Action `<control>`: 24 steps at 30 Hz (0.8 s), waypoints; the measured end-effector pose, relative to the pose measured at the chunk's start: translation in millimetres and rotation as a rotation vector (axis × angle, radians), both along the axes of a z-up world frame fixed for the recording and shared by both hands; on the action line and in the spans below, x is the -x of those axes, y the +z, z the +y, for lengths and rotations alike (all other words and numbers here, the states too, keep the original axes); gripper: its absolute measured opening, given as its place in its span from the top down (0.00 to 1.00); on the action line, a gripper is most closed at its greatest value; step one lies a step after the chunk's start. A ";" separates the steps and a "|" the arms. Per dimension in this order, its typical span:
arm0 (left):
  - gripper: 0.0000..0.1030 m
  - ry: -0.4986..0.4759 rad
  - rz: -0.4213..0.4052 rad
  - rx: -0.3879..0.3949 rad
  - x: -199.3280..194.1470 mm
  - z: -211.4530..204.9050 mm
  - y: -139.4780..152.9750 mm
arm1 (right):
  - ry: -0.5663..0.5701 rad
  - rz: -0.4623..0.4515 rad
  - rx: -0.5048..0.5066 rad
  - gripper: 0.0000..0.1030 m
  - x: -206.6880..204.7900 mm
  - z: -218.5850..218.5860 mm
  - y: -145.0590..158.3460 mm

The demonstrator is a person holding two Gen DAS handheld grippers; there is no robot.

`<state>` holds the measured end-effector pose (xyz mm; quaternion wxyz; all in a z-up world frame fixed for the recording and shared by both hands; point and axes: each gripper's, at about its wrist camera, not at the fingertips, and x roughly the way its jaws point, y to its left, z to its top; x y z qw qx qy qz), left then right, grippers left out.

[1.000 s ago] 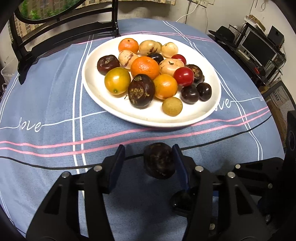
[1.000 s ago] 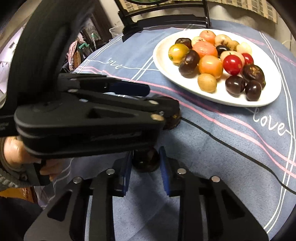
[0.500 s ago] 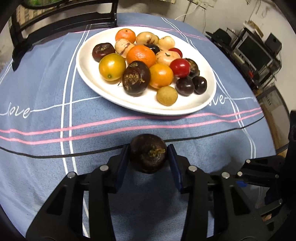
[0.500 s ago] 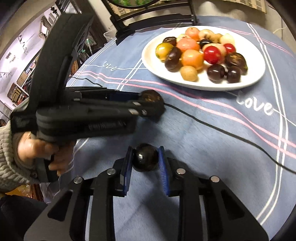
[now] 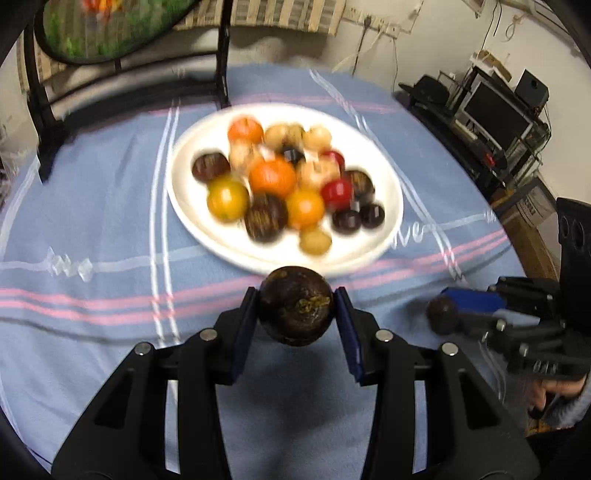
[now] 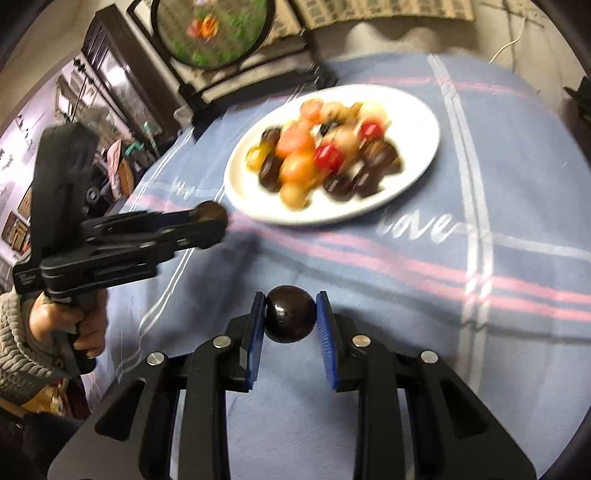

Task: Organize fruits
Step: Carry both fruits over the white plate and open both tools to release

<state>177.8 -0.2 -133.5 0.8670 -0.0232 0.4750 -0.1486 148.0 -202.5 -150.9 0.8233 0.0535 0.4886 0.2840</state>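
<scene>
We carry fruit plateward: left gripper clamps a rough dark fruit, right gripper a glossy one, toward the plate upper centre.

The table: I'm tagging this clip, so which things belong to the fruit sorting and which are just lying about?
Job:
left tool gripping rough dark fruit
right tool gripping glossy dark fruit
white plate of fruit

Lying about:
striped tablecloth
framed round screen
monitor

Bare tablecloth around the crowded white plate lies open.
</scene>
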 end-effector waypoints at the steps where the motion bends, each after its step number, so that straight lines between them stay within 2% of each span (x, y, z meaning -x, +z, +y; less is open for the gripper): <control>1: 0.59 0.005 -0.018 -0.005 -7.2 1.7 8.2 | -0.010 -0.020 0.002 0.73 -9.0 -4.3 8.5; 7: 0.59 0.040 -0.070 -0.032 -67.4 2.5 27.5 | -0.044 -0.111 0.003 0.73 -70.5 -10.0 40.5; 13: 0.58 0.054 -0.047 -0.038 -121.7 -8.1 11.4 | -0.038 -0.120 -0.008 0.73 -132.0 9.0 33.6; 17: 0.58 0.049 -0.030 -0.043 -134.6 -14.1 -1.3 | -0.011 -0.103 0.002 0.72 -161.5 28.9 17.8; 19: 0.52 0.058 -0.027 -0.047 -136.3 -13.1 -6.0 | -0.013 -0.113 0.024 0.71 -167.4 36.6 12.3; 20: 0.40 0.068 -0.026 -0.048 -137.0 -12.1 -6.9 | -0.011 -0.109 0.042 0.71 -171.1 40.4 7.9; 21: 0.33 0.074 -0.027 -0.045 -136.7 -11.3 -6.9 | -0.018 -0.107 0.063 0.71 -173.3 42.3 4.8; 23: 0.31 0.082 -0.035 -0.045 -133.7 -9.1 -4.3 | -0.021 -0.108 0.048 0.67 -173.4 40.9 4.8; 24: 0.29 0.085 -0.037 -0.055 -131.9 -8.9 -2.8 | -0.027 -0.112 0.041 0.58 -171.6 38.9 6.3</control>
